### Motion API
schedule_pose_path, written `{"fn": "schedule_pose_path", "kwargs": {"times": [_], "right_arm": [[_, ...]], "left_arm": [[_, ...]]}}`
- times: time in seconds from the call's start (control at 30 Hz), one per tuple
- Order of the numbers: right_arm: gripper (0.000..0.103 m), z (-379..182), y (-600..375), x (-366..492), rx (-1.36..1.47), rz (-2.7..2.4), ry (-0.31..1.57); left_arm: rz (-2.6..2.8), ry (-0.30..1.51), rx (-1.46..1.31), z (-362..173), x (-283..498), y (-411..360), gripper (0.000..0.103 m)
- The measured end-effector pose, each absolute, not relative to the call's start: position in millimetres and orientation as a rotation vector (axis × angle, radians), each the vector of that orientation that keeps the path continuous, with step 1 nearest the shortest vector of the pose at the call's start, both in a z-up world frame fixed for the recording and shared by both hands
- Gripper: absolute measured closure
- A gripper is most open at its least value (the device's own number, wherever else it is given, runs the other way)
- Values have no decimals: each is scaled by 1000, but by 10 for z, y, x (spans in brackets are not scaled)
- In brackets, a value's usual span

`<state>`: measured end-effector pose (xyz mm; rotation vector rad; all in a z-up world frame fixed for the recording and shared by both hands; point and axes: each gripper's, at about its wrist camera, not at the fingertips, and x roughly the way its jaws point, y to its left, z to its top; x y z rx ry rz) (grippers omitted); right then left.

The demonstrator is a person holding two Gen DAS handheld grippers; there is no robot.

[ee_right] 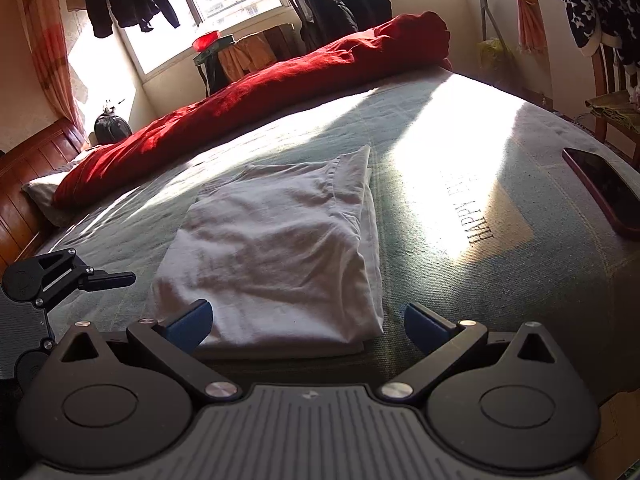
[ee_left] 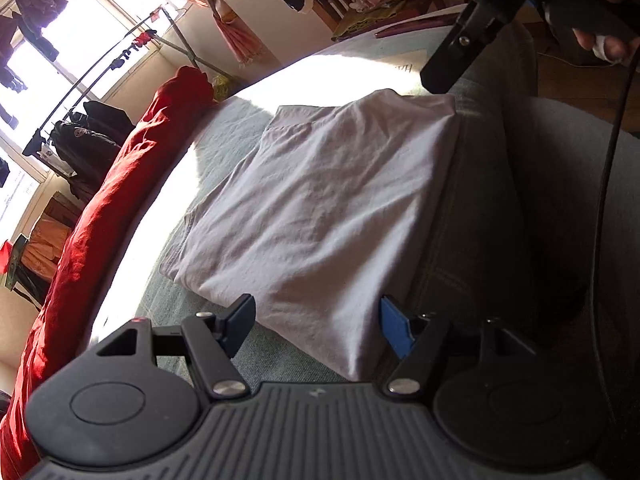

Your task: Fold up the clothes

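Observation:
A white garment [ee_left: 320, 208] [ee_right: 276, 248] lies folded into a flat rectangle on the grey-green bed cover [ee_right: 460, 272]. My left gripper [ee_left: 318, 326] is open at the garment's near corner, blue pads on either side of the cloth and nothing pinched. My right gripper [ee_right: 308, 326] is open too, straddling the near folded edge without gripping it. The right gripper's black body [ee_left: 472, 28] shows at the top right of the left wrist view, held by a hand [ee_left: 608, 40]. The left gripper [ee_right: 106, 278] shows at the left edge of the right wrist view.
A rolled red duvet [ee_right: 256, 92] lies along the bed's far side, with a pillow [ee_right: 44, 196] by the wooden headboard [ee_right: 28, 184]. A phone in a red case [ee_right: 604, 192] rests on the cover to the right. A clothes rack [ee_right: 332, 0] stands by the window, a chair [ee_right: 612, 92] at right.

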<state>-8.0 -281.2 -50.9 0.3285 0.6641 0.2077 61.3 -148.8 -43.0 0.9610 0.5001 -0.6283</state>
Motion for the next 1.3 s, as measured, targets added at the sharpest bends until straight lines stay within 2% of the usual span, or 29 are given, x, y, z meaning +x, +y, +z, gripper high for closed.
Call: {"fn": "schedule_pose_path", "kwargs": {"times": [0.13,0.33,0.67,1.17,1.3], "right_arm": [[0,-512,-2809,-83,328,206,663],[0,-509,-2828,-105,344,201,655],[0,-506,-2824,-70,339,208,656],[0,-473,-2556,35,238,351,648],[0,-467,-2333,247,158,464,623]], "left_arm": [[-626,457,1097,-536,611,-1504,32],[-602,397,1153,-626,655,-1608,31],[-541,497,950,-448,784,-1248,31],[-659,577,623,133,1059,-866,32],[-711,566,533,120,1340,-951,32]]}}
